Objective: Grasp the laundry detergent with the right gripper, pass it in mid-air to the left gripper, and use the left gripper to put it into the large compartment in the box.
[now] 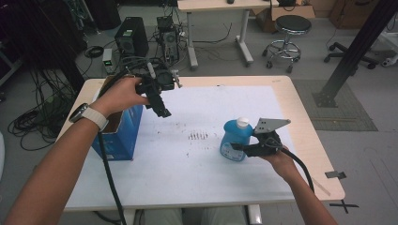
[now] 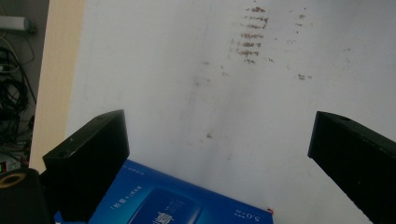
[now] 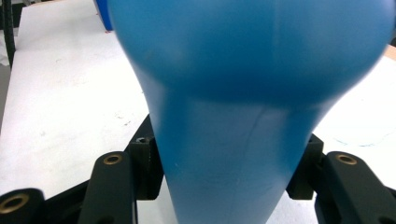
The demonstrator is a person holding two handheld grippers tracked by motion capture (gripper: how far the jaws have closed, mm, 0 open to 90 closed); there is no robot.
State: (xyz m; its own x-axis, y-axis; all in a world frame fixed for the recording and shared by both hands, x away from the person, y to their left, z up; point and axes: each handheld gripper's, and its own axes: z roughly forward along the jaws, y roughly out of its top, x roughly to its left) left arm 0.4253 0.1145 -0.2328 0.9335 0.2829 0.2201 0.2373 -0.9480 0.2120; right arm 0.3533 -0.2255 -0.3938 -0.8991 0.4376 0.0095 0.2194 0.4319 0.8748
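Note:
A blue bottle (image 1: 233, 138) with a white cap stands on the white table sheet at the right. My right gripper (image 1: 239, 147) grips it from the right side; in the right gripper view the bottle's blue body (image 3: 224, 140) sits squeezed between both black jaws. My left gripper (image 1: 162, 111) hangs above the table at the left, held by a hand with a wrist band, jaws pointing down and spread wide with nothing between them (image 2: 219, 154). Under it lies the top of a blue cardboard box (image 2: 173, 200).
The open blue box (image 1: 119, 133) stands at the table's left edge. Dark smudges (image 1: 197, 136) mark the white sheet (image 1: 197, 164) mid-table. Cables trail from both grippers. Beyond the table are computer towers (image 1: 132, 38), a stool (image 1: 288, 35) and a desk.

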